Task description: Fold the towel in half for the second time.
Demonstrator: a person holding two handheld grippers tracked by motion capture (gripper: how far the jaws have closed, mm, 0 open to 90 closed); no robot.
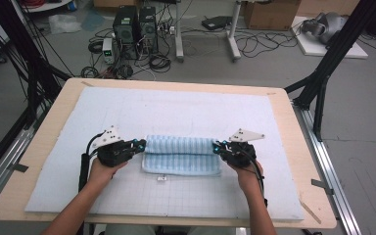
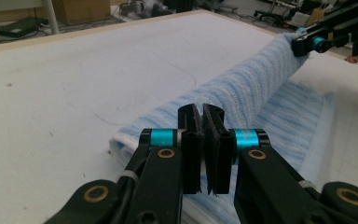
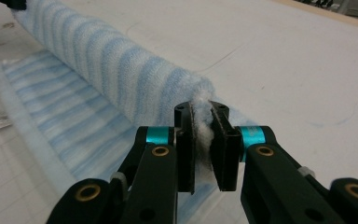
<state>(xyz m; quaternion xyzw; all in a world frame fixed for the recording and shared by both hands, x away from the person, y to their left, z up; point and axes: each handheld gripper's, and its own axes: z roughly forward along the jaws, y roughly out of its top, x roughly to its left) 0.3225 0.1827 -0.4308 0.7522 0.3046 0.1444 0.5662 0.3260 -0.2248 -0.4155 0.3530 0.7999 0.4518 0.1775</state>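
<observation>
One towel (image 1: 181,155), pale blue with white stripes, lies at the middle of your white mat (image 1: 176,110), its far part lifted into a roll over the flat near layer. Your left gripper (image 1: 142,143) is clenched on the roll's left end, your right gripper (image 1: 217,146) pinches the right end. Two grippers, one mat.

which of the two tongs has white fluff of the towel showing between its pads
The right tongs: white towel pile bulges between their pads. The left tongs also pinch an end, but no cloth shows between theirs.
</observation>
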